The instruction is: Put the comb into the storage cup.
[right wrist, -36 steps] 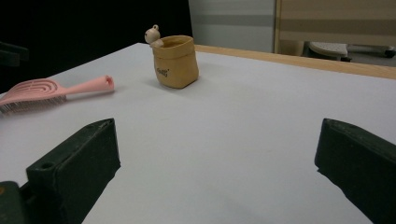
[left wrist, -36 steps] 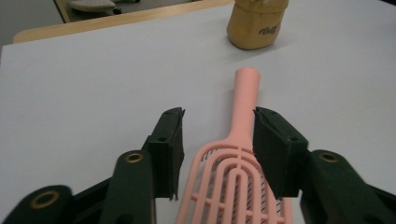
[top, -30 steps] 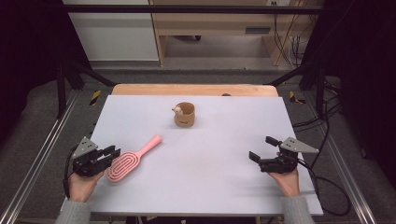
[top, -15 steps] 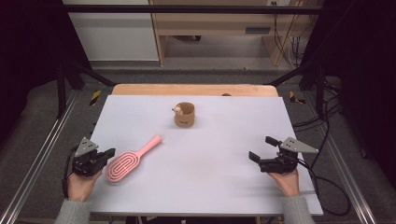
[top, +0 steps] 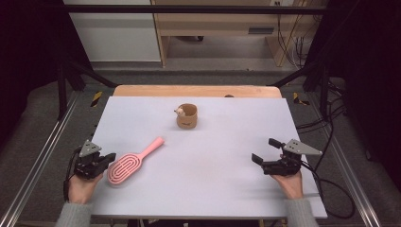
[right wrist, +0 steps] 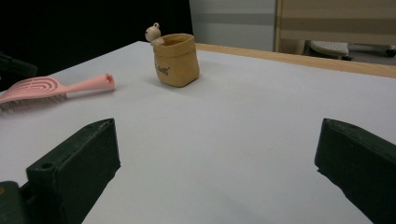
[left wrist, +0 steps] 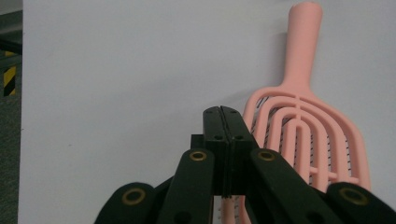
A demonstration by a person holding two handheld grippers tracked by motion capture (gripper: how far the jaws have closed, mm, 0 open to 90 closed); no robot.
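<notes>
Your left gripper (left wrist: 223, 122): jaws pressed together, empty, beside pink hairbrush (top: 128, 161), lower left. Your right gripper (top: 265, 150): jaws wide apart, empty. Tan pouch (right wrist: 176, 59), upper centre: print unreadable; bear figure (right wrist: 153, 33) on rim.

Left tool (top: 108, 158) jaws pressed together, right tool (top: 265, 151) jaws spread wide

The small tan fabric pouch with a bear figure on its rim (right wrist: 176, 59) carries one short line of dark print on its side; the characters are too small to read.
</notes>
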